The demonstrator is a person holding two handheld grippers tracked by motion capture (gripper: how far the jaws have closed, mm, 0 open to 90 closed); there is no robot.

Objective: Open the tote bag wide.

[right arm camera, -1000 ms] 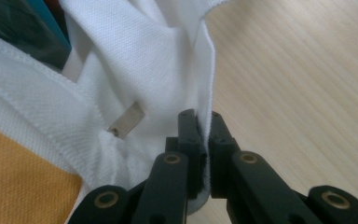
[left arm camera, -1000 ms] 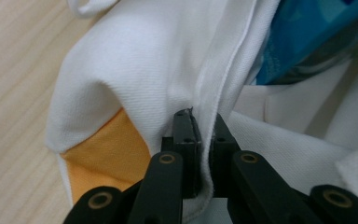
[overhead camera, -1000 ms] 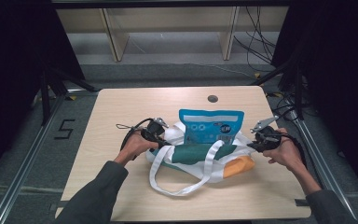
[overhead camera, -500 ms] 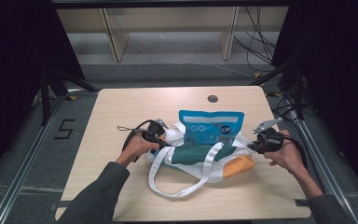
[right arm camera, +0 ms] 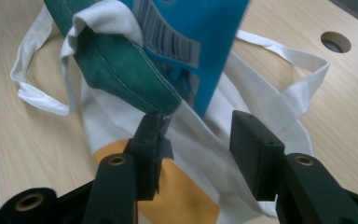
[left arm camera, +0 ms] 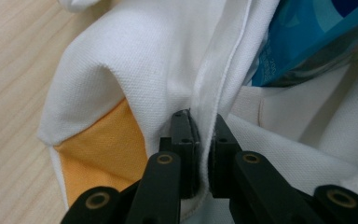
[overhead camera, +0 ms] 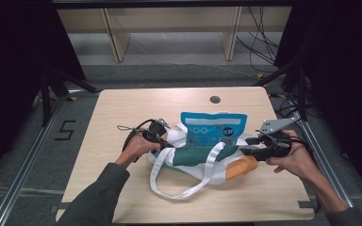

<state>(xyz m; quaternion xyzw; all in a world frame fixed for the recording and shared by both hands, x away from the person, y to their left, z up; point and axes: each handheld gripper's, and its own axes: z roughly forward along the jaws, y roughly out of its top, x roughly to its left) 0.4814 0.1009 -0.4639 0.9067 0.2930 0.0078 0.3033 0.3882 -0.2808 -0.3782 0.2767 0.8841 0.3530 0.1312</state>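
**Tote bag pinned at one edge, right claw let go**

Tote bag point(overhead camera: 202, 157), white cloth with green and orange panels, lies near the middle of the wooden counter point(overhead camera: 122, 108), its white straps point(overhead camera: 179, 190) looping toward the person. A blue pouch point(overhead camera: 213, 129) stands upright out of the bag's mouth.

The left claw point(overhead camera: 166, 139) is clamped on the bag's white hemmed edge point(left arm camera: 204, 140); in the left gripper view the seam runs up between the two pads, which press on it from both sides, with an orange panel point(left arm camera: 103, 154) just beside.

The right claw point(overhead camera: 246, 146) sits at the bag's other end. Its jaws have just been opening and stand apart. In the right gripper view the green hem point(right arm camera: 121, 65) touches the left pad point(right arm camera: 150, 140), while the other pad is clear.
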